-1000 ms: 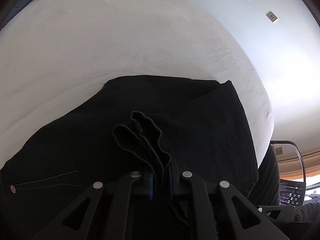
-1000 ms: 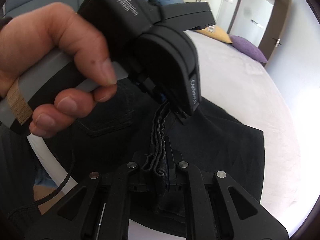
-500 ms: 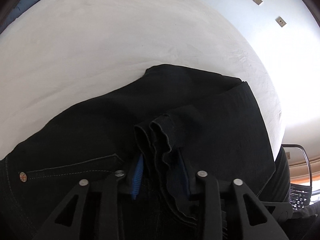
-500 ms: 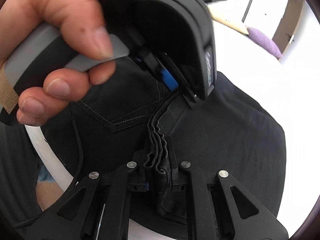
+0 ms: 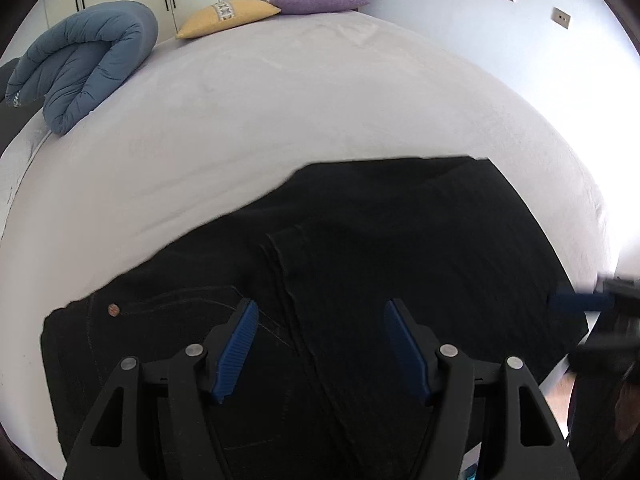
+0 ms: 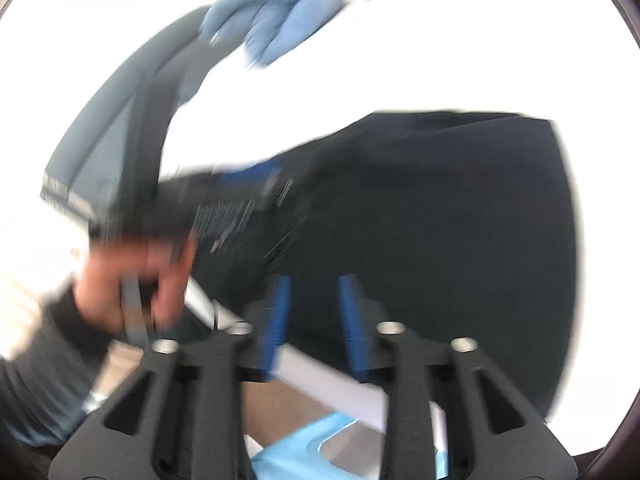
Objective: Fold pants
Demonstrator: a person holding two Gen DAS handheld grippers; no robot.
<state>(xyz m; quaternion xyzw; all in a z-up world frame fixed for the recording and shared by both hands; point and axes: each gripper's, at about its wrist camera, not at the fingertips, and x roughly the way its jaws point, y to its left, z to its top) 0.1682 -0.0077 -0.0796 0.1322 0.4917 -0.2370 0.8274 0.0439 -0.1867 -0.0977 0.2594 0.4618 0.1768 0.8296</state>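
The black pants (image 5: 360, 280) lie folded on the bed (image 5: 280, 120), just beneath and ahead of both tongs. The left tongs (image 5: 320, 344) and right tongs (image 6: 314, 320) have just been opening and now stand apart with nothing clamped. This looks like the release after 1 fold; next likely calls for regrasping an edge.

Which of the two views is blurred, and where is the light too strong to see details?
Left wrist view: mostly sharp, with the black pants and blue duvet clear; fisheye bending curves the bed, and the wall at right is glared out. Right wrist view: heavy motion blur smears the person's hand and the duvet; the bed sheet is overexposed to plain white.
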